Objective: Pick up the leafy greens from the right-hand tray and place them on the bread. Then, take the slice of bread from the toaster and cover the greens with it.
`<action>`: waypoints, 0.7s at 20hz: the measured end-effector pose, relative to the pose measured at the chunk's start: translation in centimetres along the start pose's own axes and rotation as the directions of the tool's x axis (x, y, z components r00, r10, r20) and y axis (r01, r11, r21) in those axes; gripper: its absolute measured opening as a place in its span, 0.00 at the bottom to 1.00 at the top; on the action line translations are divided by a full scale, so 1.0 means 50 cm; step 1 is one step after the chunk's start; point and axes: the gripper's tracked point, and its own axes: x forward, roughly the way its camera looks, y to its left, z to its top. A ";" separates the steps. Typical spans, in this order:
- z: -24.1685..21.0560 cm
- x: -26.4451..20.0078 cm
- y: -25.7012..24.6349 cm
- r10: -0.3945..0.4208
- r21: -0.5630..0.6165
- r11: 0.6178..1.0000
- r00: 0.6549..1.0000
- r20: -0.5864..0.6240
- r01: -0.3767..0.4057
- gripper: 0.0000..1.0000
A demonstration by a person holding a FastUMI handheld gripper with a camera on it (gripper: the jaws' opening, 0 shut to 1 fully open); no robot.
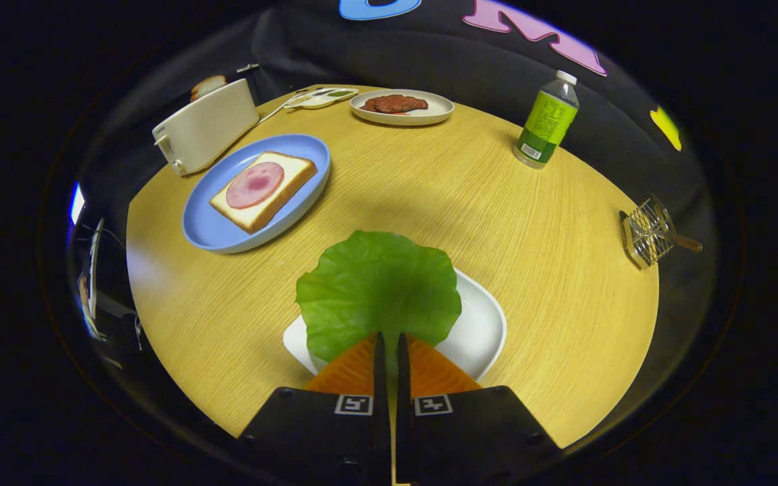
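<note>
Green lettuce leaf point(379, 290) is pinched at its near edge by the gripper point(389, 347), over the white tray point(480, 331), so carrying it to the ham-topped bread point(264, 189) on the blue plate point(213, 233), far left, and fetching the toaster point(206, 125) slice point(208, 86) remain.

1. A pale wood-grain finish with fine straight lines is shown by the round yellow table point(429, 202).
2. A smooth, faintly glossy, plastic-like surface is seen on the ruffled green leaf point(379, 290).
3. A smooth glazed look is given by the white tray point(480, 331) under it.
4. A matt, even finish is seen on the round blue plate point(294, 152).
5. Clear plastic with a paper-like green label is seen on the bottle point(546, 121).
6. The leaf's near edge is pinched between the closed fingers of the gripper point(389, 341).
</note>
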 end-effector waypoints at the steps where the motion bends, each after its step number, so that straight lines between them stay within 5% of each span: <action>1: 0.016 -0.016 -0.002 -0.006 0.020 1.000 1.000 0.026 0.006 0.08; 8: 0.165 -0.144 0.039 -0.024 0.042 0.999 0.984 0.178 0.017 0.08; 14: 0.287 -0.148 0.191 0.058 -0.002 0.998 0.971 0.234 -0.060 0.07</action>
